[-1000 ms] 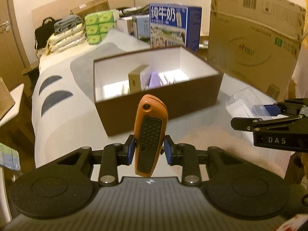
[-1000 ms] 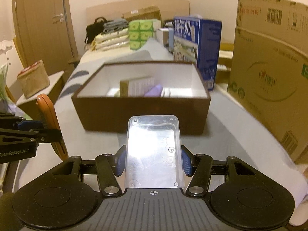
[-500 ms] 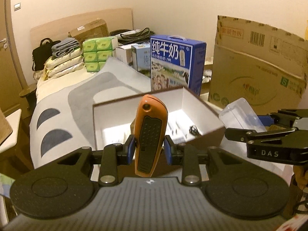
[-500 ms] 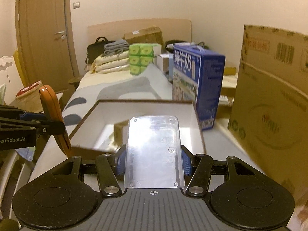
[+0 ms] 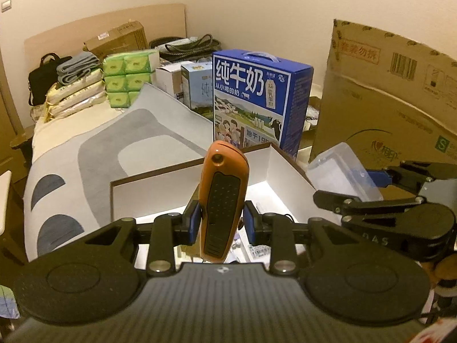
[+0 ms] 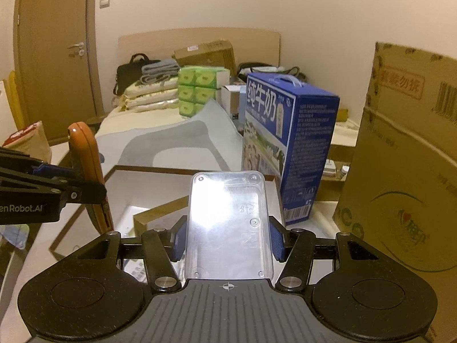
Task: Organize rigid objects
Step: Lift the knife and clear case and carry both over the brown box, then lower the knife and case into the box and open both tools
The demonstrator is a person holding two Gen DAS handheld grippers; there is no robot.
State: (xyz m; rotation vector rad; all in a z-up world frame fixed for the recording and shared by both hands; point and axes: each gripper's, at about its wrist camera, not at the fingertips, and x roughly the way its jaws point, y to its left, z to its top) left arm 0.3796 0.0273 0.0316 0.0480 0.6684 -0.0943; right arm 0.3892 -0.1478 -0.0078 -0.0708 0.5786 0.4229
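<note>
My left gripper is shut on an orange utility knife with a black grip, held upright over the brown open box with white inside walls. My right gripper is shut on a clear plastic case, held above the same box. The knife and left gripper show at the left of the right wrist view. The case and right gripper show at the right of the left wrist view. Small items lie inside the box, mostly hidden by the grippers.
A blue milk carton box stands behind the brown box. A large cardboard sheet stands at the right. Green tissue packs, folded bedding and a black bag sit at the bed's head. A door is at the left.
Both grippers have moved forward and up over the brown box, still holding their objects. The box now lies right beneath them instead of ahead.
</note>
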